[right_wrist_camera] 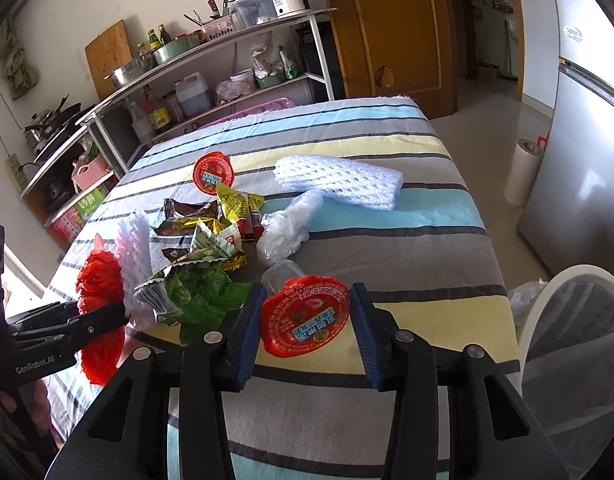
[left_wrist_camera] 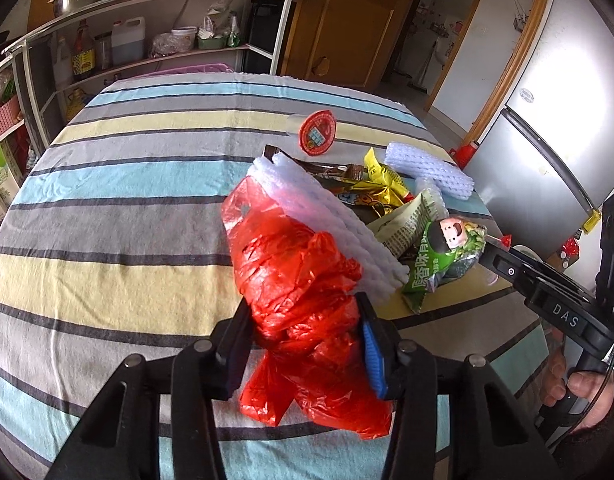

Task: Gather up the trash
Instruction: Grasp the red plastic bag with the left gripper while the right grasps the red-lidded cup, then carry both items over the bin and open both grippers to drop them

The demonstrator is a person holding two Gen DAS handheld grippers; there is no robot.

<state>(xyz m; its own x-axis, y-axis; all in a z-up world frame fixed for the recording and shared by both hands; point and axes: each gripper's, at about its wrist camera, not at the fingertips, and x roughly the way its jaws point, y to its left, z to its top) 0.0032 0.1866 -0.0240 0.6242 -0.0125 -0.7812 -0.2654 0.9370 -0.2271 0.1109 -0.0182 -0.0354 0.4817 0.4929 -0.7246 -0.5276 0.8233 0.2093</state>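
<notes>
In the left wrist view, the left gripper (left_wrist_camera: 307, 332) sits at the lower middle of the frame, its two fingers pressed against a crumpled red plastic bag (left_wrist_camera: 299, 280) that bulges between them and hangs below. Just above the bag, a white foam net (left_wrist_camera: 327, 216) leans across it. To the right of centre lies a heap of snack wrappers (left_wrist_camera: 391, 200), with a green packet (left_wrist_camera: 447, 256) at its near edge. A red-lidded jelly cup (left_wrist_camera: 317, 132) lies higher up on the striped tablecloth (left_wrist_camera: 107, 200). The right gripper's black body enters from the right edge, held by a hand (left_wrist_camera: 583, 396).

In the right wrist view, the right gripper (right_wrist_camera: 307, 320) fills the lower centre, its fingers closed against both sides of another red-lidded cup (right_wrist_camera: 305, 320). The wrappers (right_wrist_camera: 203, 236) lie at middle left, a second foam net (right_wrist_camera: 339, 180) above centre, and crumpled clear plastic (right_wrist_camera: 287, 228) beside it. A white mesh bin (right_wrist_camera: 579, 360) stands at lower right.
</notes>
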